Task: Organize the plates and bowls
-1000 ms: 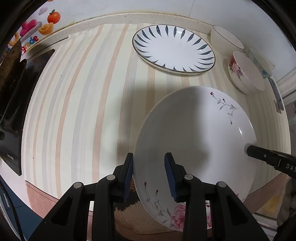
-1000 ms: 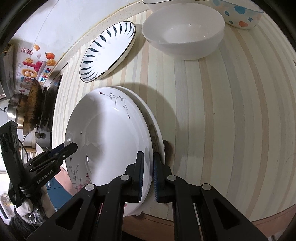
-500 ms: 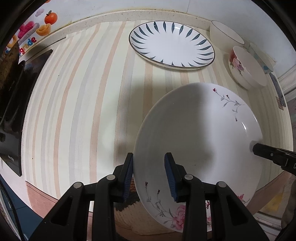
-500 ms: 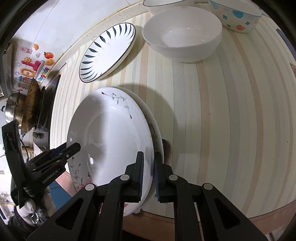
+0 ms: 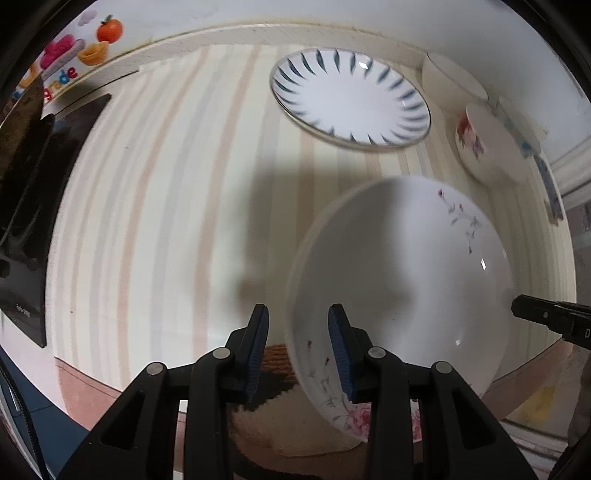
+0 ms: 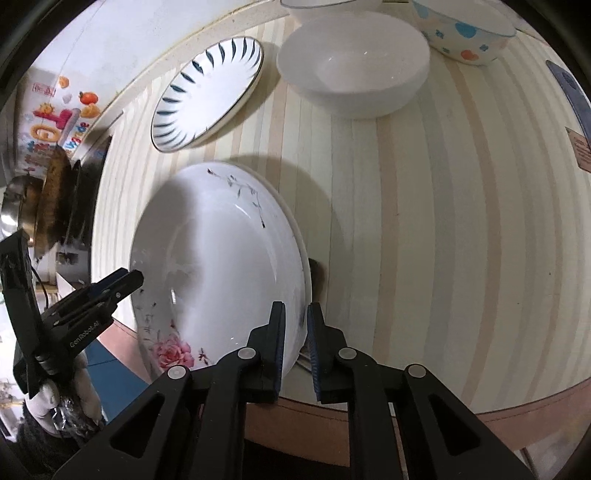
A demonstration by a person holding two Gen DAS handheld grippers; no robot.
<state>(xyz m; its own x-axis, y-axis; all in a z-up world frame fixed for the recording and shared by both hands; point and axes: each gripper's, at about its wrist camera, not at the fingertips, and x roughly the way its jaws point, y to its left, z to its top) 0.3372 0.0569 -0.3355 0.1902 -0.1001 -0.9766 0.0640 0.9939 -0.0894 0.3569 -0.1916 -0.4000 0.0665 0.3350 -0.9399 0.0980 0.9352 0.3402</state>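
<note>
Rose plate: a white deep plate with a pink rose at its near rim and a thin dark sprig at its far rim; it is held tilted over the near edge of the counter, gripped from two sides.
Second plate: only a thin white rim is seen, just under and beside the rose plate on its right side; whether the two touch cannot be told.
Right gripper: its fingers are almost together, clamped on the near right rim; one blue pad lies inside the rose plate, the other outside the rims.
Left gripper: its fingers stand a little apart, astride the left rim of the rose plate, the right pad inside the plate; pad contact with the rim cannot be told for sure.
Counter: covered in pale cream and tan stripes; its brown front edge is seen below the plates.
Leaf plate: white with dark blue strokes round the rim, laid flat at the back, well apart from the rose plate.
White bowl: plain, upright, just right of the leaf plate.
Dotted bowl: blue and orange spots, at the far right, near the white bowl.
Flowered bowl: seen from the left wrist at the right, near the wall.
Stove: dark, at the left end of the counter.
</note>
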